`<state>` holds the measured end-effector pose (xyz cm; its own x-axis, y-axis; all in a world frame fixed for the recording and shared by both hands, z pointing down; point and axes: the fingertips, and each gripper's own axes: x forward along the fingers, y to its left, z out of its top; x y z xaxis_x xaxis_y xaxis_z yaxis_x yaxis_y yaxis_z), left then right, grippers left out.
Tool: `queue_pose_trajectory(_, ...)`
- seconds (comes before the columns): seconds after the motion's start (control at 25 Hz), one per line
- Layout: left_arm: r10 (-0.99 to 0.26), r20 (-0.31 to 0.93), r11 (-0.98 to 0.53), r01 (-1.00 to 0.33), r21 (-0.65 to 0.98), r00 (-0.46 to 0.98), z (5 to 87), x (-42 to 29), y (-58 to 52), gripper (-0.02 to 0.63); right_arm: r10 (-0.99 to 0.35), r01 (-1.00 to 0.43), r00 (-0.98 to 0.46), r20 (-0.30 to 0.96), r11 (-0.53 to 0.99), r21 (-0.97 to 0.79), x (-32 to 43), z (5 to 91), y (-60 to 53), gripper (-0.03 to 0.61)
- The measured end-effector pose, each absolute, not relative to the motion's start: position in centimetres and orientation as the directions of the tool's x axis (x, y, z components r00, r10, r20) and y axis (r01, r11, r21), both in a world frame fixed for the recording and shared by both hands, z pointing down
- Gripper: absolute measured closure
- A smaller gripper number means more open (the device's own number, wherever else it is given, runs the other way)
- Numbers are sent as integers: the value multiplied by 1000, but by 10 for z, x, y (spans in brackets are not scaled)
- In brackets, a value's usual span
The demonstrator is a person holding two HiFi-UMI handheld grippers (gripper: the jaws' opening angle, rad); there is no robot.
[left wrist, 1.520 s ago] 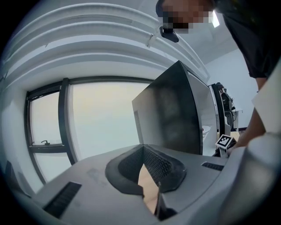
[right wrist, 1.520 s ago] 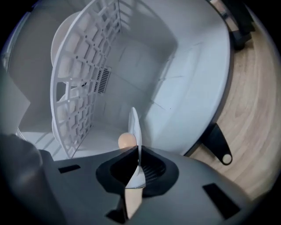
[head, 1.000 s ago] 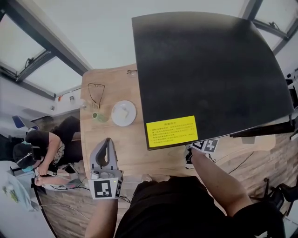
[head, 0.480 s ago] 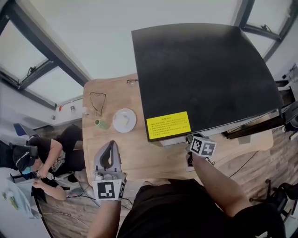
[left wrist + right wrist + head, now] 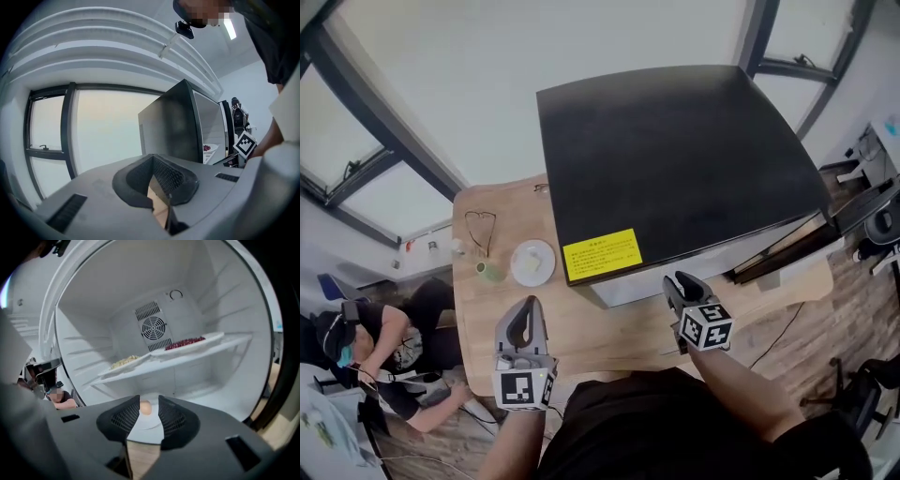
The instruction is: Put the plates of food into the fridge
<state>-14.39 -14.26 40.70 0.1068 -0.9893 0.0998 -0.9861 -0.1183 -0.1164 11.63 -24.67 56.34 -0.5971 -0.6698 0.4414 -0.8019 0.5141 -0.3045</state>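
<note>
The black fridge (image 5: 675,159) stands on the wooden table (image 5: 609,328), its front open toward me. In the right gripper view its shelf (image 5: 201,352) carries a plate of red food (image 5: 187,343) and a plate of yellowish food (image 5: 125,362). A white plate with a pale egg-like piece (image 5: 146,408) lies on the fridge floor, seen past my right gripper (image 5: 149,401). Its jaws have just been closing a little but stand open, nothing between the pads. My left gripper (image 5: 525,305) hovers over the table, fingertips together, empty. A white plate of pale food (image 5: 532,262) sits left of the fridge.
A green cup (image 5: 490,272) and a pair of glasses (image 5: 478,230) lie left of the plate on the table. A person sits on the floor at the far left (image 5: 366,337). The fridge door (image 5: 787,248) hangs open to the right.
My right gripper has come up and back out from under the fridge's front edge into plain sight. The left gripper has shifted slightly. The head view has swung, so the fridge sits further left.
</note>
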Motion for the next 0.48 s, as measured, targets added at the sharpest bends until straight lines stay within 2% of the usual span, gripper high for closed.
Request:
queue_pose_trajectory(0.24,-984,114,-151,-984,-94,140,416,-129,-147,609,-690,-762,-644,330,615,-199,131,507,-236,507)
queue_pose_trajectory(0.44,-980,114,-175,-982,-76,165,421,-118,-149,609,-714,-764,-645,272,615,-195,153,478,-236,518)
queue_pose_trajectory(0.48,-979,117,-177,-981,-74,168,422,-116,-149,609,-717,-766,-642,272,613,-192,157,476,-236,546)
